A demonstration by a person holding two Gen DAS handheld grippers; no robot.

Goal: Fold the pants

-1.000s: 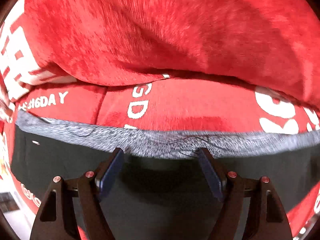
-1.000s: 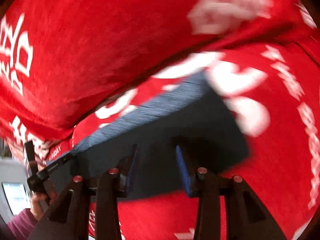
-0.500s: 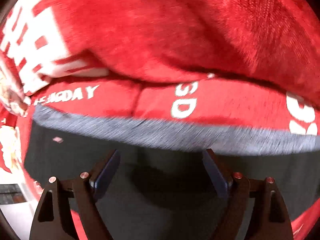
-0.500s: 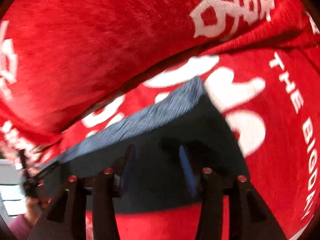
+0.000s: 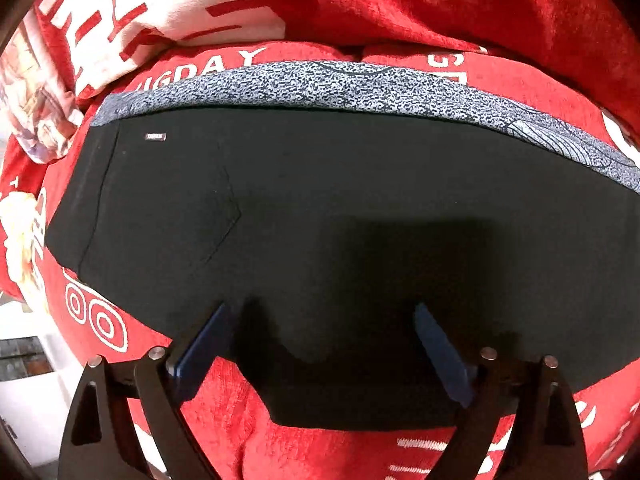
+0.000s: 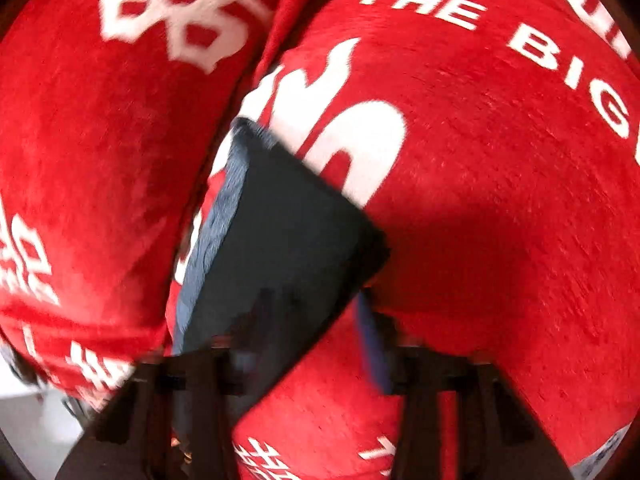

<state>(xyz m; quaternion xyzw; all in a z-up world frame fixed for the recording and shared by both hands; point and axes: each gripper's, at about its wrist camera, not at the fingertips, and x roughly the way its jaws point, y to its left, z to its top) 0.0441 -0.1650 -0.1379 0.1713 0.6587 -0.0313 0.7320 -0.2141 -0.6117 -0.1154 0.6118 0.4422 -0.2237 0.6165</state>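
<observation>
Bed-like surface under one red plush blanket [image 5: 440,8], printed with white lettering and characters, filling both wrist views. Left gripper [image 5: 320,344] pointed steeply down, its two blue-padded fingers [image 5: 204,344] spread wide and opening further, pressing on nothing. Between them, the near edge of one pair of black pants [image 5: 320,200], laid flat on the blanket and untouched by either pad. Farther out on the pants: one stitched pocket outline [image 5: 228,216] at left, one small label [image 5: 155,136] above it, and one speckled grey waistband [image 5: 320,84] along the far edge, next to a rolled ridge of blanket.

Right gripper [image 6: 310,320] blurred, but with its two fingers visibly apart; one blue pad [image 6: 374,344] over bare red blanket, clear of the cloth. Opposite finger smeared and partly lost against a dark corner of the pants [image 6: 288,220]; contact there impossible to tell. Grey band running up that corner's left side, white "THE BIG" lettering beyond on the right.
</observation>
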